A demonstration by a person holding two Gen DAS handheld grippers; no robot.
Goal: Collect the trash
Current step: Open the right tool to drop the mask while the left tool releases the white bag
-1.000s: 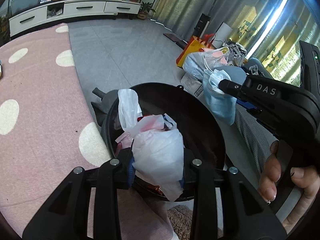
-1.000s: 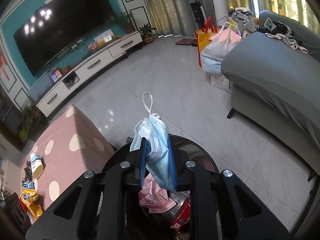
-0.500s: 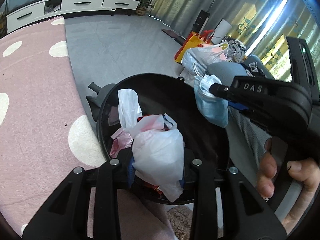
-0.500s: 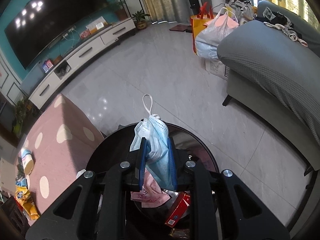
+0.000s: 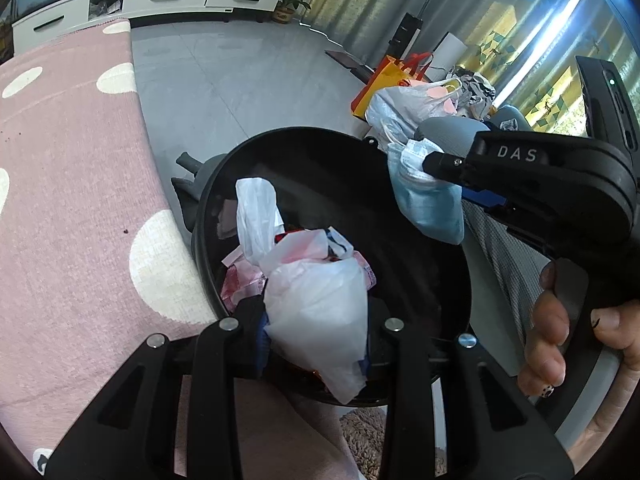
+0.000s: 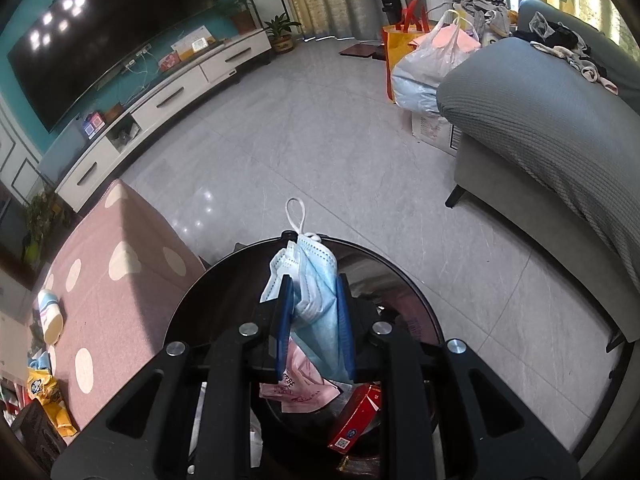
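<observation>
Over the bin (image 5: 448, 264), both hand-held grippers apparently grip trash.

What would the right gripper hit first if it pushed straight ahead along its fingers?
Probably the far inner wall of the black bin just beyond the blue mask the right gripper clamps; depth is unclear.

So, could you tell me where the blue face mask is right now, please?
The blue face mask is pinched in the right gripper, hanging over the open black trash bin; in the left wrist view it is upper right of the white plastic bag.
</observation>
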